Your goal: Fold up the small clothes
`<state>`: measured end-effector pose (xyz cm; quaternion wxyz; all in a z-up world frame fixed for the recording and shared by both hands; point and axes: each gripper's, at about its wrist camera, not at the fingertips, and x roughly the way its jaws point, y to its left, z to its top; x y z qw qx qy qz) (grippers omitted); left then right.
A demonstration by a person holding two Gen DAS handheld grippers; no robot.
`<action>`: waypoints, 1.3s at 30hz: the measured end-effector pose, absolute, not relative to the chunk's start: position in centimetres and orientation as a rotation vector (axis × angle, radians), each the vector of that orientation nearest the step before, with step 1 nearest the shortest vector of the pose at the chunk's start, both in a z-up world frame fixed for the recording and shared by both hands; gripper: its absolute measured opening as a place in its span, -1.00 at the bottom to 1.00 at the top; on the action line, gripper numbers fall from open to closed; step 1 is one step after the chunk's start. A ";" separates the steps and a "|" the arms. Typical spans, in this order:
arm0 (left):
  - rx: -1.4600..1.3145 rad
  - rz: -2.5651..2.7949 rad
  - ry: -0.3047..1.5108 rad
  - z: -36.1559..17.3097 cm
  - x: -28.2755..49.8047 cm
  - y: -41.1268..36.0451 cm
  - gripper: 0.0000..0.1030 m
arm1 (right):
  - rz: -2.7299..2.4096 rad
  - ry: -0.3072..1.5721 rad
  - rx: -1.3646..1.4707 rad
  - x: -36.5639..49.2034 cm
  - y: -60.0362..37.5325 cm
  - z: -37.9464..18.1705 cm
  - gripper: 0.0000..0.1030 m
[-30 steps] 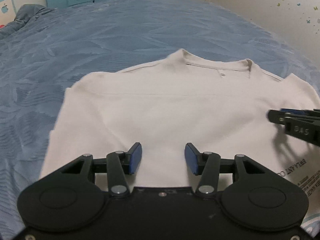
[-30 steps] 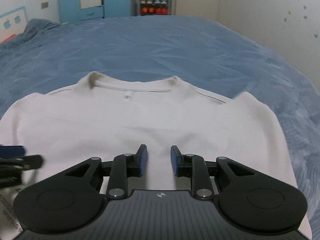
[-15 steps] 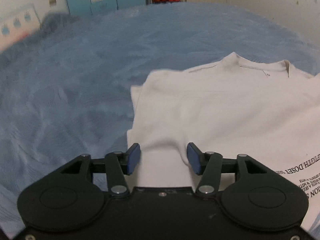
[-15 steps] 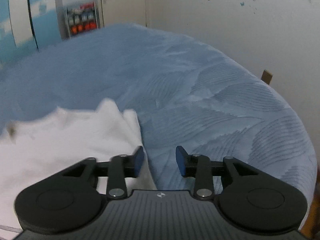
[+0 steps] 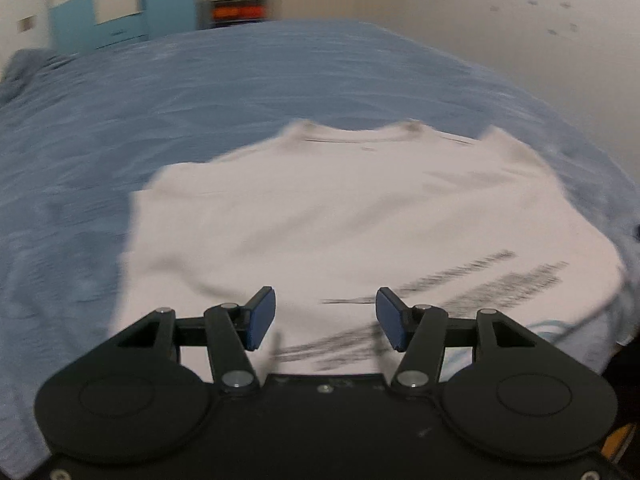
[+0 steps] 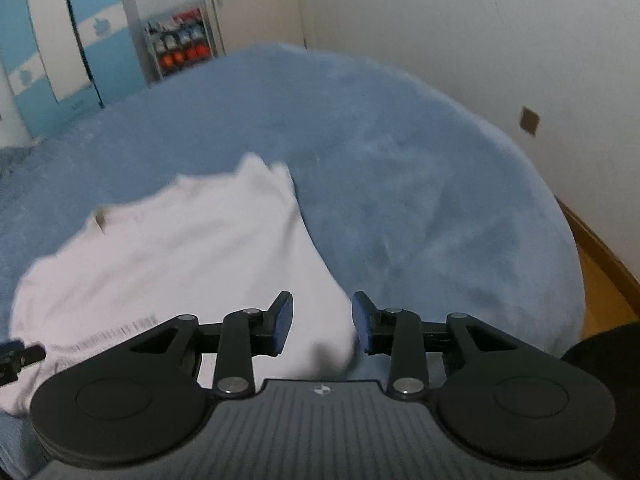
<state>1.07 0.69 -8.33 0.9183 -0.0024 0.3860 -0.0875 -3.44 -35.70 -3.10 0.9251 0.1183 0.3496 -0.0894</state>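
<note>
**Both grippers held apart over a white T-shirt on a blue bed**

Seen first from the left wrist, the black two-finger left gripper with blue pads (image 5: 326,318) fills the bottom of the view, its jaws standing wide apart with nothing between them. Beyond its fingertips lies the white cotton T-shirt with dark printed lettering (image 5: 340,208), spread flat on the blue textured bedspread (image 5: 200,88). The shirt's neckline points toward 12 o'clock, and the lines of print run from the centre out toward 3 o'clock. The picture is motion-blurred, so the lettering cannot be read. At 11 o'clock, past the bed, stands a blue-and-white wardrobe (image 5: 108,8), and just right of it a shelf rack holding orange and blue items (image 5: 236,0). A pale wall with small stickers (image 5: 520,20) fills the 1 to 2 o'clock area.

From the right wrist, the matching black right gripper with blue pads (image 6: 322,328) also has its jaws apart and empty. The T-shirt (image 6: 180,264) lies toward 9 to 10 o'clock, and its right-hand edge runs down to the gap between the fingers. Blue bedspread (image 6: 420,200) covers the 12 to 3 o'clock area. At 9 o'clock, on the frame edge, a tip of the left gripper (image 6: 20,354) shows over the printed part of the shirt. A strip of wooden floor (image 6: 604,272) appears at 3 o'clock.
</note>
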 end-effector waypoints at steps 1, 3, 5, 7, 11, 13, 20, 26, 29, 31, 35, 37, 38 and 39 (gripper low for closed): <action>0.007 -0.199 0.804 -8.6 1.2 -0.3 0.11 | -0.201 0.738 0.249 -3.3 -35.7 -3.7 -0.20; 0.026 -0.254 0.850 -10.2 1.7 -2.0 0.12 | -0.222 0.763 0.291 -3.4 -35.9 -4.5 -0.18; 0.068 -0.249 0.928 -12.6 2.2 -3.1 0.17 | -0.242 0.797 0.357 -3.4 -36.5 -5.4 -0.08; 0.077 -0.236 0.916 -13.2 2.0 -3.3 0.17 | -0.257 0.857 0.445 -3.6 -37.1 -6.5 -0.09; 0.044 -0.211 0.932 -11.5 1.7 -2.3 0.14 | -0.214 0.868 0.556 -3.6 -37.6 -7.5 -0.09; 0.044 -0.184 0.923 -11.1 1.6 -1.6 0.14 | -0.215 0.841 0.565 -3.3 -37.4 -7.6 -0.09; 0.047 -0.072 0.880 -9.6 2.5 2.2 0.14 | -0.275 0.899 0.668 -1.4 -38.1 -9.1 -0.07; 0.040 0.002 0.877 -9.1 3.5 4.9 0.14 | -0.260 0.807 0.676 -2.5 -37.8 -8.1 -0.88; 0.049 0.032 0.876 -8.9 3.5 5.9 0.14 | -0.262 0.744 0.558 -3.9 -36.5 -6.1 -0.88; 0.044 0.043 0.873 -8.8 3.4 6.4 0.14 | -0.246 0.748 0.556 -4.4 -36.3 -5.2 -0.83; 0.047 0.053 0.878 -9.0 3.5 6.8 0.14 | -0.260 0.746 0.673 -4.8 -37.9 -5.4 -0.40; 0.049 0.047 0.879 -9.2 3.6 6.8 0.14 | -0.286 0.753 0.692 -4.3 -38.3 -5.9 -0.27; 0.051 0.043 0.878 -9.2 3.6 6.8 0.14 | -0.302 0.758 0.697 -4.0 -38.5 -6.1 -0.24; 0.054 0.041 0.878 -9.2 3.6 6.7 0.14 | -0.306 0.772 0.698 -3.5 -38.6 -6.4 -0.24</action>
